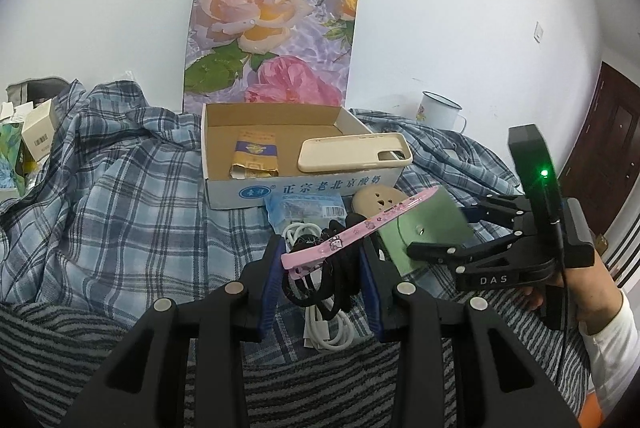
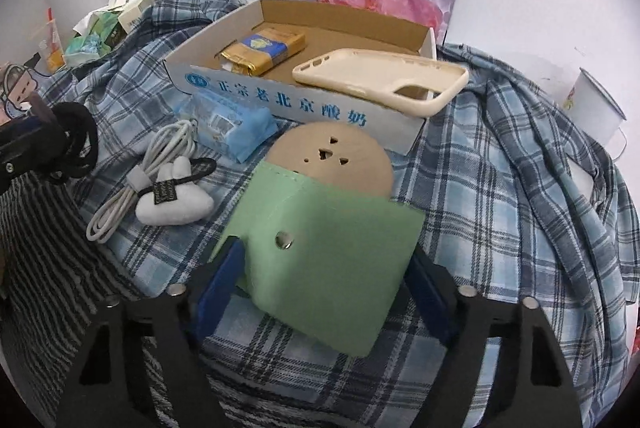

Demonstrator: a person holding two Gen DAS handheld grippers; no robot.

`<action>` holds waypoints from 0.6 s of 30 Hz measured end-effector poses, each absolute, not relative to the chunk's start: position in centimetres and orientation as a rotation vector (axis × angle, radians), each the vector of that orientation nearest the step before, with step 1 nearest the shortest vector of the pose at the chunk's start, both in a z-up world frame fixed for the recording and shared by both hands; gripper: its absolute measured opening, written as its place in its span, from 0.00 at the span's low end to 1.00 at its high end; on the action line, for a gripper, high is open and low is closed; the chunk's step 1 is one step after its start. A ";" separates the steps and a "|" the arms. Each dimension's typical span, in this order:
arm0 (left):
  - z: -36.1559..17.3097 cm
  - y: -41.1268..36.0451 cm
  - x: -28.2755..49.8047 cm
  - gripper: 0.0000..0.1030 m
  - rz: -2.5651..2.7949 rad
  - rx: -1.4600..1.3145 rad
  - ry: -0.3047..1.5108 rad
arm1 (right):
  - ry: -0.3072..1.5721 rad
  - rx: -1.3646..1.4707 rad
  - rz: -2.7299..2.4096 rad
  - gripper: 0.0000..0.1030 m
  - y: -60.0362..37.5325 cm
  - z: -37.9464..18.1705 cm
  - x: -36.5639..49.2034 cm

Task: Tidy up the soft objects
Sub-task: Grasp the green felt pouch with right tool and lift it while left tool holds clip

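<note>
Left gripper is clamped on a bundle of black hair ties and a pink clip, just in front of the cardboard box. Right gripper pinches a green wallet beside the box.

A lived-in room of a home is shown. A plaid shirt is spread over a striped blanket, and a floral poster is leaned against a plain white wall. An enamel mug, a reused cardboard box, a charging cable and tissue packs are scattered about. A dark wooden door is seen at the right.
</note>
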State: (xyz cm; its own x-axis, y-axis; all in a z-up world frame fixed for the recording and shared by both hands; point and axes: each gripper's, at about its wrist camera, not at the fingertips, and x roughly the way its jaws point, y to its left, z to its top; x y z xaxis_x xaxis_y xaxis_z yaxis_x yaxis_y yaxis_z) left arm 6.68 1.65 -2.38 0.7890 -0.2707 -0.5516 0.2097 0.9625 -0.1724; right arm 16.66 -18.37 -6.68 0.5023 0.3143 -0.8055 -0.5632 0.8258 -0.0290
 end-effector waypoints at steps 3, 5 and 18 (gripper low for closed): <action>-2.4 1.6 6.6 0.36 -0.255 -0.101 0.608 | 0.865 -0.312 0.531 0.46 -18.3 -6.1 16.3; -2.4 1.6 6.6 0.36 -0.252 -0.101 0.608 | 0.842 -0.300 0.549 0.25 -18.3 -5.6 16.0; -1.3 0.8 5.9 0.37 -0.201 -0.046 0.567 | 0.633 -0.250 0.572 0.07 -19.4 -1.8 13.1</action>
State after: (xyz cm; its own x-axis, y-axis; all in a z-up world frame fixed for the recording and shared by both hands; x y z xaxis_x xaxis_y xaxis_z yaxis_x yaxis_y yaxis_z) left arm 5.91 0.80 -1.28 0.8246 -0.2016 -0.5285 0.1765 0.9794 -0.0982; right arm 13.09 -19.43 -1.75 0.6594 0.4254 -0.6199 -0.5734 0.8179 -0.0486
